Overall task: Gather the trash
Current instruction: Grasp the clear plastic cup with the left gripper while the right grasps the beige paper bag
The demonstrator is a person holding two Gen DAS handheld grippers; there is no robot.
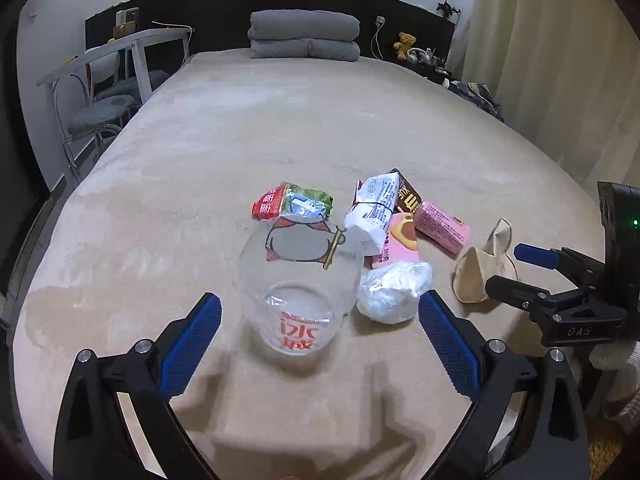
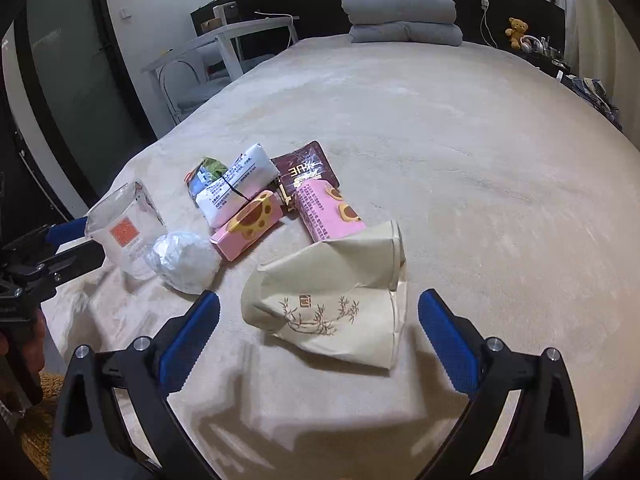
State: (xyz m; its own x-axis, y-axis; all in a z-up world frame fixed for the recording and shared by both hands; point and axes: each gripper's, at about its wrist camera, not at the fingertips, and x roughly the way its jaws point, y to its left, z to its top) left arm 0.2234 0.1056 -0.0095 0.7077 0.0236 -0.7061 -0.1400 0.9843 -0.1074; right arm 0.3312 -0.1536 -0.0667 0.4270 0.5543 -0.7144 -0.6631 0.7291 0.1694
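1. bed (image 1: 280, 128) carries the trash pile near its foot; folded grey blanket (image 1: 304, 34) far behind.
2. only the right view shows the crushed paper cup (image 2: 332, 300) print, between the spread right gripper (image 2: 319, 330).
3. clear plastic cup (image 1: 298, 292) lies before the gaping, empty left gripper (image 1: 320, 334).
4. pink boxes (image 2: 248, 224), wrappers just beyond.

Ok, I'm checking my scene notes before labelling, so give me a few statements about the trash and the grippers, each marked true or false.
1. The left gripper grips the clear cup. False: its jaws stand wide open either side of it.
2. The paper cup is crushed. True.
3. Two pink boxes lie in the pile. True.
4. The right gripper holds the plastic wad. False: it is open and empty, facing the paper cup.
5. The trash lies on a tiled floor. False: on the bed.
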